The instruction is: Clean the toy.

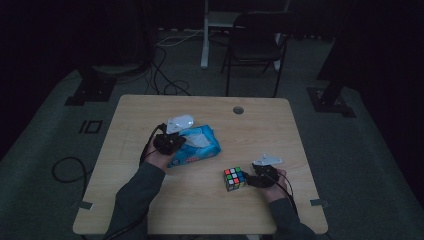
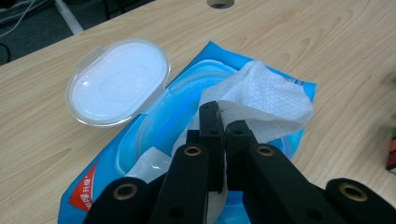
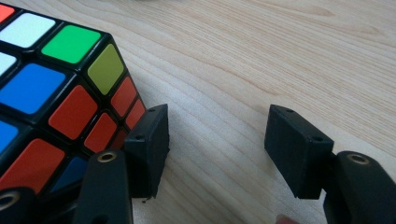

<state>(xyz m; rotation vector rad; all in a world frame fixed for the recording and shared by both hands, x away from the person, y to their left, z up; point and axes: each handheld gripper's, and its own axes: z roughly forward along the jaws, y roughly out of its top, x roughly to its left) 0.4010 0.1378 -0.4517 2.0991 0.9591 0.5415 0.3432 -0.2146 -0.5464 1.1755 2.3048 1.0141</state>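
On the left half of the counter, toward the middle: blue pack lying flat, lid flipped open to the far left, wipe standing up out of the opening. Left tool pressed together on the wipe, pinching a fold just above the opening. Right tool spread, resting low at the counter's near right, with bare wood between the jaws. Cube just outside one jaw; whether touching, impossible to tell.

Judged as the pull-out step: wipe gripped, not yet free of the pack.

To do it well:
- Keep the pinch firm and draw straight up and slightly away from the lid, slowly, letting the sheet slide through the slot rather than tear.
- Watch for the pack lifting along with the sheet, likely enough with no weight on it. If so, pause and bring the right tool across to press on the blue margin, clear of the opening.
- Watch too for a second sheet trailing behind. Stop on seeing the first one clear, then shake it loose low over the opening.
- Avoid snagging the open lid or sweeping toward the cube at near right.
- Hold a doubled fold, not a single thin corner, to spare the sheet from ripping.
- Leave the lid alone until the wipe is out and set down.
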